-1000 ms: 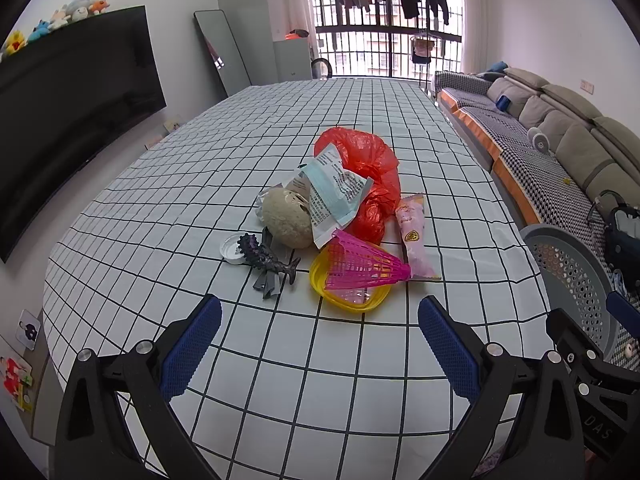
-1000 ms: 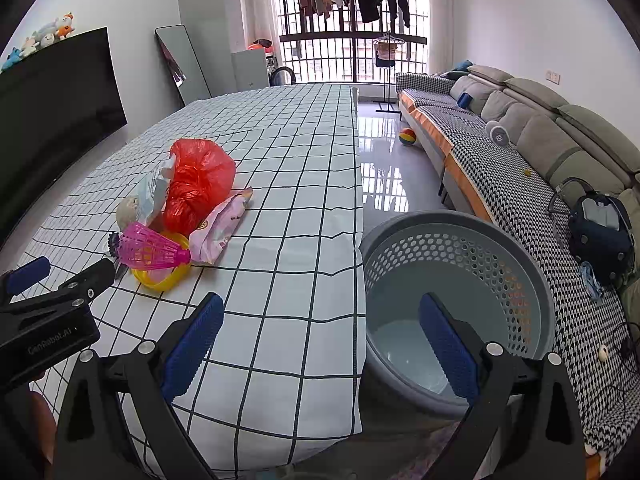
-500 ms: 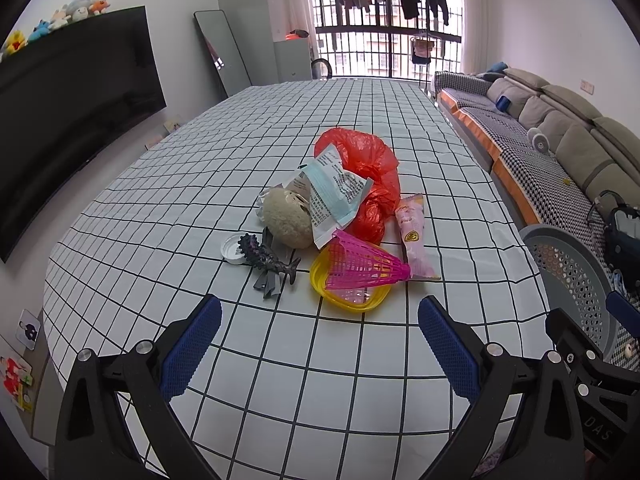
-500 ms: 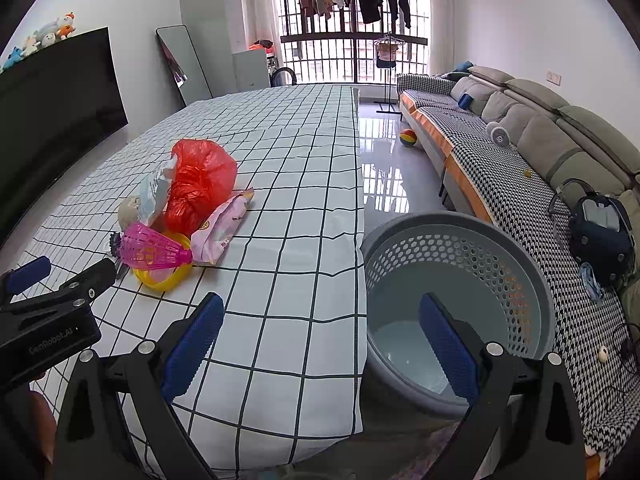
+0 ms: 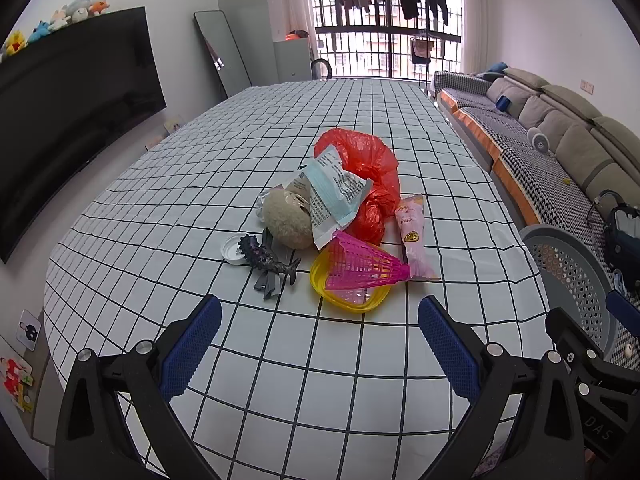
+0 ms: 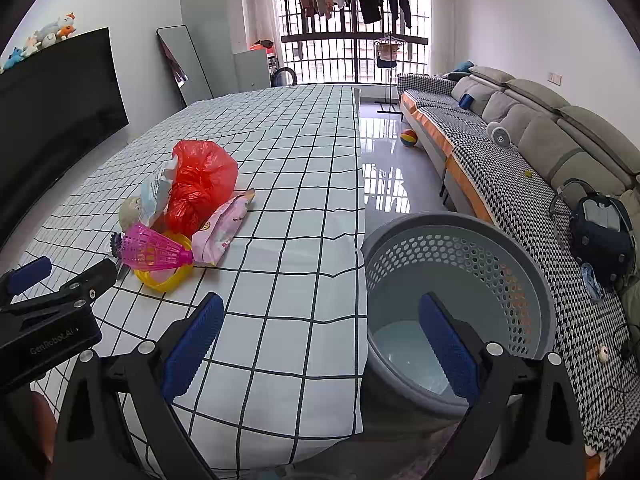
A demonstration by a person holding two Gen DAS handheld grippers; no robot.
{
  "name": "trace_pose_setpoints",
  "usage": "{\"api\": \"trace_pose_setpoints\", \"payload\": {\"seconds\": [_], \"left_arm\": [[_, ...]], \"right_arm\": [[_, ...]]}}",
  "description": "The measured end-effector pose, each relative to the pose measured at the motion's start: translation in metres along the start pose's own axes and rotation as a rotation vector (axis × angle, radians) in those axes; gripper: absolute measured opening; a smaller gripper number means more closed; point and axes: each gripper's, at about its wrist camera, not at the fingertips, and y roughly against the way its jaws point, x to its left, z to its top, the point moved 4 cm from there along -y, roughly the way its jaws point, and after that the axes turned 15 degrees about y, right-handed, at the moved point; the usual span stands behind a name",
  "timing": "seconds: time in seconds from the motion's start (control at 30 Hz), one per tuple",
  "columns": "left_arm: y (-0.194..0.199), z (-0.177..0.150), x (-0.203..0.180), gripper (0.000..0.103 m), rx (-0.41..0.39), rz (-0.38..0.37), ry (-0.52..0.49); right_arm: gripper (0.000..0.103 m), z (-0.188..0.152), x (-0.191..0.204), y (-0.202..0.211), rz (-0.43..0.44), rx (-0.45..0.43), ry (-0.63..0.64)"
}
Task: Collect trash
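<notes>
A heap of things lies on the checked tablecloth (image 5: 200, 184): a red plastic bag (image 5: 366, 160), a printed wrapper (image 5: 334, 196), a pink snack packet (image 5: 412, 236), a pink shuttlecock (image 5: 360, 266) on a yellow lid (image 5: 348, 298), a beige ball (image 5: 286, 220), a dark toy creature (image 5: 264, 258) and a white cap (image 5: 233, 245). My left gripper (image 5: 318, 346) is open and empty, short of the heap. My right gripper (image 6: 318, 346) is open and empty, over the table's right edge beside the grey perforated basket (image 6: 520, 280). The heap also shows in the right wrist view, with the red bag (image 6: 200, 180) at its back.
A sofa (image 6: 540, 128) runs along the right wall, with a dark bag (image 6: 600, 228) on it. A ball (image 6: 409, 137) lies on the floor. A TV (image 5: 60, 112) hangs on the left wall and a mirror (image 5: 222, 56) leans at the back.
</notes>
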Motion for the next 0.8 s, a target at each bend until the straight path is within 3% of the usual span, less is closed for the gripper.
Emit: {"api": "trace_pose_setpoints", "payload": {"seconds": [0.47,0.8], "left_arm": [[-0.004,-0.002,0.003,0.097,0.01,-0.002,0.007],[-0.016,0.0,0.036,0.097,0.016,0.053,0.045]], "right_arm": [[0.093,0.001,0.005,-0.003,0.025,-0.001,0.011],[0.093,0.006,0.029,-0.023,0.128,0.033,0.05]]}}
